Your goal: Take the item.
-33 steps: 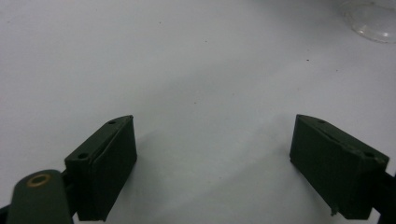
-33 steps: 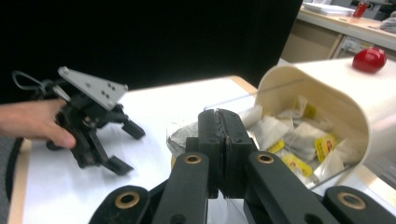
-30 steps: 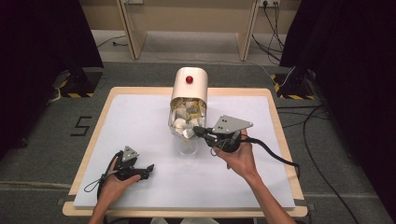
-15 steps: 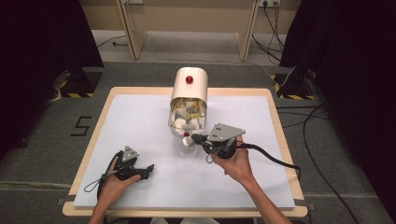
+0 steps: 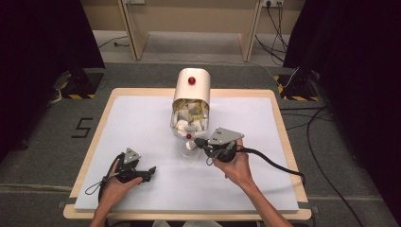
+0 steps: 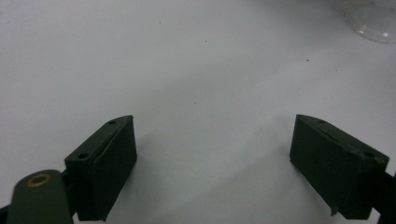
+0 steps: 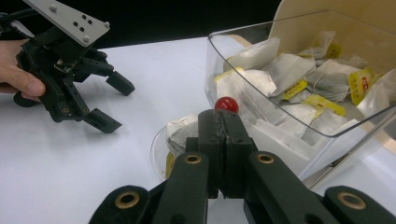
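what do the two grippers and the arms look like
Both are black, skeletal two-jaw tools with brass-coloured pivot rivets and blocky black pads. The left gripper and the right gripper each carry a grey three-cornered plate dotted with small holes. A thick black cable trails from the right one, a thinner looped one from the left. The forearms are bare, no sleeves showing.

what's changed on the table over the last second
The right gripper, jaws shut, pulled back from the mouth of the cream tea-bag dispenser and sank toward the small clear cup. The left gripper stayed resting open; the dispenser did not move.
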Tool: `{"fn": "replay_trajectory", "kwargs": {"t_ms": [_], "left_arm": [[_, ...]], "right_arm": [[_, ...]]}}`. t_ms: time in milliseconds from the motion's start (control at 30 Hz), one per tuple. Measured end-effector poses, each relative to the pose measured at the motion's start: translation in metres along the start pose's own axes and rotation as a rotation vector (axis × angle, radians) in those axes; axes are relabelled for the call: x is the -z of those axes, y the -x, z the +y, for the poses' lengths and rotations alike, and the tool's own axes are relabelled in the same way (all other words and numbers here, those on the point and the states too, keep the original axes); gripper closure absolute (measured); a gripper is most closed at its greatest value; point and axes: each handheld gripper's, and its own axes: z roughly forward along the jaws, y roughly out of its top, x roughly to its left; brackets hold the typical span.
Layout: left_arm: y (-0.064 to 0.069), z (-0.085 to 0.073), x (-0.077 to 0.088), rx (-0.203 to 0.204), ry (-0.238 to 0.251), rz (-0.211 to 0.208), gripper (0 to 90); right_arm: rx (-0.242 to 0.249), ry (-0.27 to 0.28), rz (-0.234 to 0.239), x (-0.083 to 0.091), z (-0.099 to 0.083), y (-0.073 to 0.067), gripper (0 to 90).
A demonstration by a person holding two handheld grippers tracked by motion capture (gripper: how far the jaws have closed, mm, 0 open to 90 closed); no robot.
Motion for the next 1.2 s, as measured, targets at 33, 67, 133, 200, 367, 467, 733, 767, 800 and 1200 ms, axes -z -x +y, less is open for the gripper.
{"fn": "replay_trajectory", "kwargs": {"t_ms": [33,67,133,200,367,467,733,767,800,1200], "left_arm": [[0.0,0.0,0.0,-0.001,0.0,0.0,13.7],[0.0,0.0,0.0,0.0,0.001,0.0,13.7],[0.0,0.0,0.0,0.0,0.001,0.0,13.7],[0.0,0.0,0.0,0.0,0.001,-0.001,13.7],[0.0,0.0,0.0,0.0,0.0,0.0,13.7],[0.0,0.0,0.0,0.0,0.001,0.0,13.7],[0.0,0.0,0.0,0.0,0.001,0.0,13.7],[0.0,0.0,0.0,0.0,0.001,0.0,13.7],[0.0,0.0,0.0,0.0,0.002,0.0,13.7],[0.0,0.0,0.0,-0.003,0.002,0.002,13.7]], "right_arm": [[-0.004,-0.004,0.002,-0.001,0.0,0.0,89.1],[-0.001,-0.003,0.001,-0.002,-0.001,0.0,89.1],[-0.004,-0.009,0.004,-0.004,-0.002,-0.001,89.1],[-0.004,-0.017,0.005,-0.007,-0.004,-0.002,89.1],[-0.002,-0.037,0.004,-0.016,-0.008,-0.003,88.6],[-0.003,-0.045,0.007,-0.019,-0.009,-0.003,87.5],[-0.016,-0.05,0.012,-0.019,-0.01,-0.001,77.4],[-0.02,-0.047,0.014,-0.017,-0.009,-0.001,76.8],[-0.021,-0.045,0.013,-0.016,-0.009,0.0,76.2],[-0.102,-0.048,-0.009,0.0,-0.023,0.008,61.1]]}}
